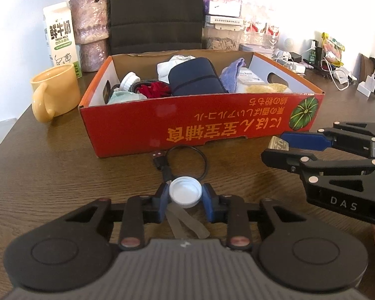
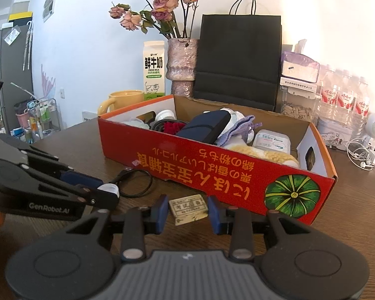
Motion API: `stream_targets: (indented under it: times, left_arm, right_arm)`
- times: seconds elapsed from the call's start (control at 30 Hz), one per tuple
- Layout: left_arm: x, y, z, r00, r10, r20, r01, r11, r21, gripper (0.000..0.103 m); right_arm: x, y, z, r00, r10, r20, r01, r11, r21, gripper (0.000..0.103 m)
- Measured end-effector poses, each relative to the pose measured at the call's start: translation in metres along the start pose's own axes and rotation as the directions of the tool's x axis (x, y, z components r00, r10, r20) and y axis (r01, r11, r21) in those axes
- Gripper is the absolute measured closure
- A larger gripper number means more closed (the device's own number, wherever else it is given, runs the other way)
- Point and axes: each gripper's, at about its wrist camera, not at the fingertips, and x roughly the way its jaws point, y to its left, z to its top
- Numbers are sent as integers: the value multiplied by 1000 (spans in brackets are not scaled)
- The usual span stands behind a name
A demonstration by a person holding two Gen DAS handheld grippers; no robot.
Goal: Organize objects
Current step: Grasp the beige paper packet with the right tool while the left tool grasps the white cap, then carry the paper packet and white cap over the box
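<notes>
- Left tongs (image 1: 185, 195) are clamped on a white bottle cap (image 1: 185, 195), one blue pad on each side. The cap sits low over the counter (image 1: 62, 162) with its hollow side up. It's round, so no real long axis.
- A pair of clear plastic strips (image 1: 185, 221) lies under the left tongs, running back toward the camera.
- Just beyond the cap there's a black USB cable (image 1: 187, 160) coiled in a loop, plug end pointing at the box.
- Right tongs (image 2: 188, 209) are closed on a small tan paper packet (image 2: 188, 208) with printed text. It lies flat on or barely above the counter, can't tell which. Its long axis runs across between the two pads, parallel to the near wall of the box.
- From the left wrist view the right tongs come in from the right, tips aimed left, packet poking out at the tips.
- Right behind both is the red cardboard box (image 1: 200, 122), lettering upside down, pumpkin picture on one end. Inside: a dark blue pouch (image 1: 196, 77), purple cloth (image 1: 233, 71), something red (image 1: 153, 90) and a white cap-like thing (image 1: 130, 78).
- Further out: yellow mug (image 1: 55, 92), milk carton (image 1: 60, 37), vase of dried roses (image 2: 182, 65), black paper bag (image 2: 238, 60).
</notes>
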Motion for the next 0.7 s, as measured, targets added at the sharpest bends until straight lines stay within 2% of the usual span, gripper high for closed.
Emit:
stream_targets:
  times: [0.23, 0.33, 0.53, 0.7]
  left_arm:
    - [-18, 1, 5, 998, 5, 69, -4, 1000, -10, 73]
    - [-30, 2, 13, 993, 6, 119, -5, 1000, -12, 73]
    - [-45, 5, 45, 975, -4, 221, 10, 1000, -28, 73]
    - [-44, 4, 76, 959, -6, 283, 21, 998, -51, 73]
  right_arm:
    - [-3, 1, 0, 1000, 0, 21, 0, 1000, -3, 70]
    - [-10, 1, 5, 998, -3, 55, 3, 1000, -6, 70]
    - [-24, -5, 35, 986, -20, 165, 21, 1000, -3, 70]
    - [-15, -15, 63, 976, -68, 207, 70, 998, -2, 70]
